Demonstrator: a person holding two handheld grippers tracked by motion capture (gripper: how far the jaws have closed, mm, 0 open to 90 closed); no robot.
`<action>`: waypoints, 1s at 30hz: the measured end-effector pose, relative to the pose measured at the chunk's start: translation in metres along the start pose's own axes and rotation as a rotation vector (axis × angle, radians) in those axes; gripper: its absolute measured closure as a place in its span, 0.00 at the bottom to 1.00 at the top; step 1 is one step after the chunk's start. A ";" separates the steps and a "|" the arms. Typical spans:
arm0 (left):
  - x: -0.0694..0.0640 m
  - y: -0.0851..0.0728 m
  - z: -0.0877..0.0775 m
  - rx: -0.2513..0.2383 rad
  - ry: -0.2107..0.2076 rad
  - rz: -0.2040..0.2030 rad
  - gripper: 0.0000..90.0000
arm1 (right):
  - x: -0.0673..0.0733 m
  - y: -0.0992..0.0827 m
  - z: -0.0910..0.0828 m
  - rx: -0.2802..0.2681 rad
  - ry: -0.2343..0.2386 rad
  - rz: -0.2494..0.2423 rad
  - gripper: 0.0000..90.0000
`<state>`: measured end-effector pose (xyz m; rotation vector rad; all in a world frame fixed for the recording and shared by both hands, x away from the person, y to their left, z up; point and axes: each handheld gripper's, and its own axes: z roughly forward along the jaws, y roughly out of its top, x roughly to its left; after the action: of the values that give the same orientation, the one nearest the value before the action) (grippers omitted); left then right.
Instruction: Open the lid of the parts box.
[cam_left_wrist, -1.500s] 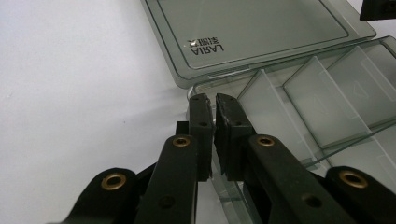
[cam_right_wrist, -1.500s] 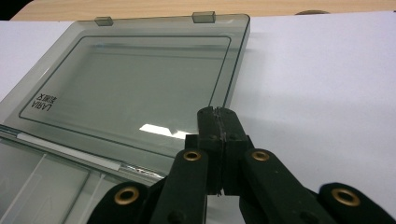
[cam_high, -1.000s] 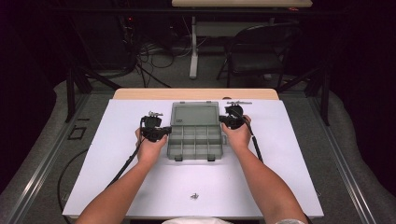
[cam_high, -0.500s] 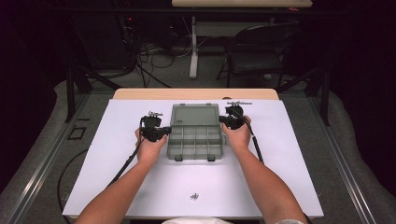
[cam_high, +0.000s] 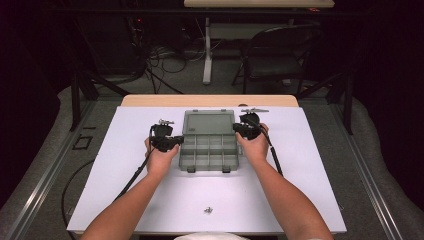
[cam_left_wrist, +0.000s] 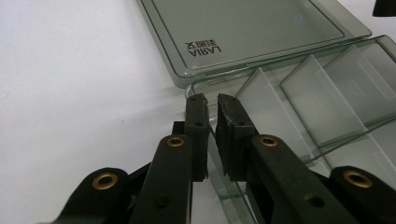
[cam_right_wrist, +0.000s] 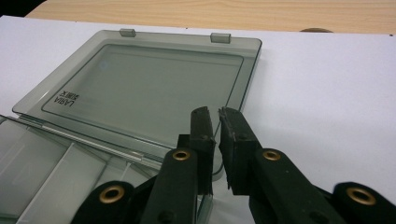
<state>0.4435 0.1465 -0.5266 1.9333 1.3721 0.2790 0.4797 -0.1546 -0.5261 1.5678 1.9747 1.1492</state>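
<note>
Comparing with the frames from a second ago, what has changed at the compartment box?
Little. Both hands stay at the box's sides. The left gripper and right gripper have just been opening, each with a thin gap astride a side wall of the organizer box. The lid stays flat open; the small screws are unmoved.

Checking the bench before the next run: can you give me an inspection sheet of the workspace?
Surface: white table top, wooden strip along the far edge.
Job's things: clear compartment box, open, lid laid flat behind it, compartments look empty.
Clutter: small metal bit near the front edge.
Grippers: left gripper and right gripper straddle the box's side walls; jaws just been opening, narrow gaps.
Cables: one trails from each gripper.
Surroundings: dark room, chair, floor cables.
</note>
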 end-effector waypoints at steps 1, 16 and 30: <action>0.000 0.000 0.001 0.002 0.000 -0.001 0.92 | 0.000 0.000 0.000 -0.002 0.003 0.001 0.92; 0.001 0.001 -0.001 0.008 0.000 0.008 0.91 | 0.002 -0.002 -0.011 -0.017 0.013 -0.023 0.85; 0.000 0.006 -0.020 -0.014 -0.005 0.038 0.64 | 0.010 -0.005 -0.032 -0.034 0.047 -0.119 0.58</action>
<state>0.4365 0.1540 -0.5090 1.9482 1.3279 0.3006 0.4500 -0.1570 -0.5087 1.3978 2.0380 1.1755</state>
